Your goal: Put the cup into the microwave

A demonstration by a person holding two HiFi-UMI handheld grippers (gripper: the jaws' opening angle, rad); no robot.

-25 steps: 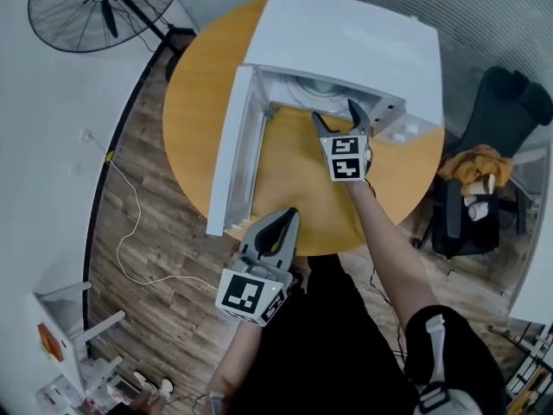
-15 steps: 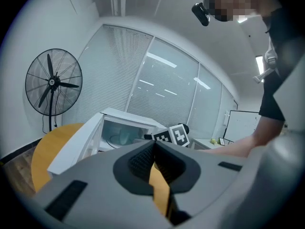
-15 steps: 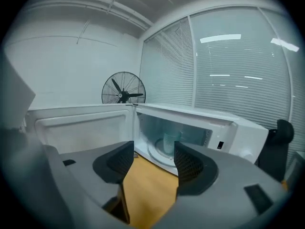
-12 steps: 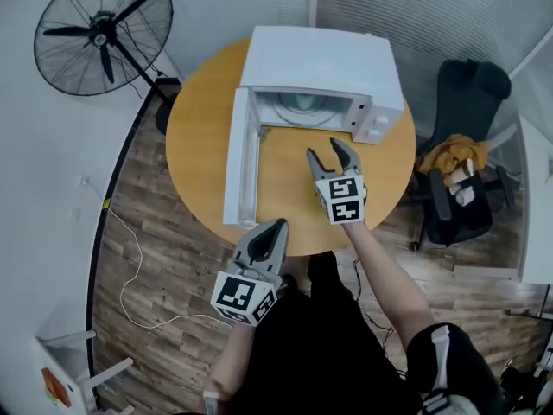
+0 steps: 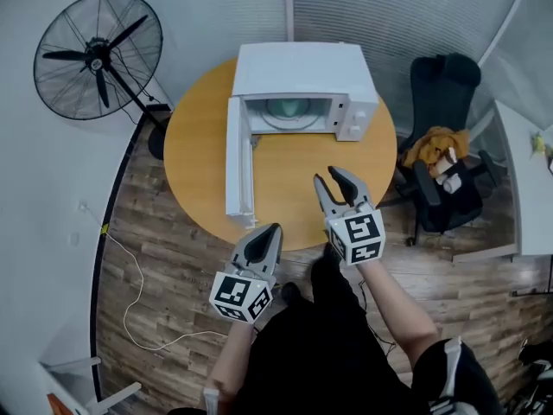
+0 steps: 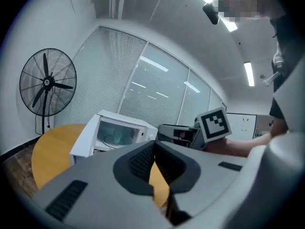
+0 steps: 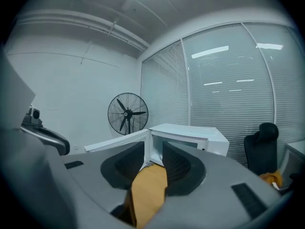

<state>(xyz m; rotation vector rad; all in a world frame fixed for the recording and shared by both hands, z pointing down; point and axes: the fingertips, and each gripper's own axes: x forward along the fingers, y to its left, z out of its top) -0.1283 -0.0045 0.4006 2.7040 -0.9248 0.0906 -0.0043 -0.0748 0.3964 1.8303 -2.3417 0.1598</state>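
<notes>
Head view, round table (image 5: pixel 199 141), microwave (image 5: pixel 302 63), fan (image 5: pixel 97 54), left tongs (image 5: pixel 272 230) closed, right tongs (image 5: pixel 328 176) closing, empty

White microwave (image 5: pixel 302 69) with a pale green cup (image 5: pixel 292 108). Round orange-yellow table (image 5: pixel 199 145). Grey left tongs (image 5: pixel 270 232) and grey right tongs (image 5: pixel 326 175), black-padded, each with a cube of black-and-white square markers. Brown wood-plank floor (image 5: pixel 147 266). Black fan (image 5: pixel 97 54). Black chair (image 5: pixel 442 80), mustard-yellow cloth (image 5: pixel 429 148).

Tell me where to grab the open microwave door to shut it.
Probably the free near edge of the door, approached from its outer left face: it stands wide open, hinged at the left front corner of the microwave, so that end gives most leverage.
</notes>
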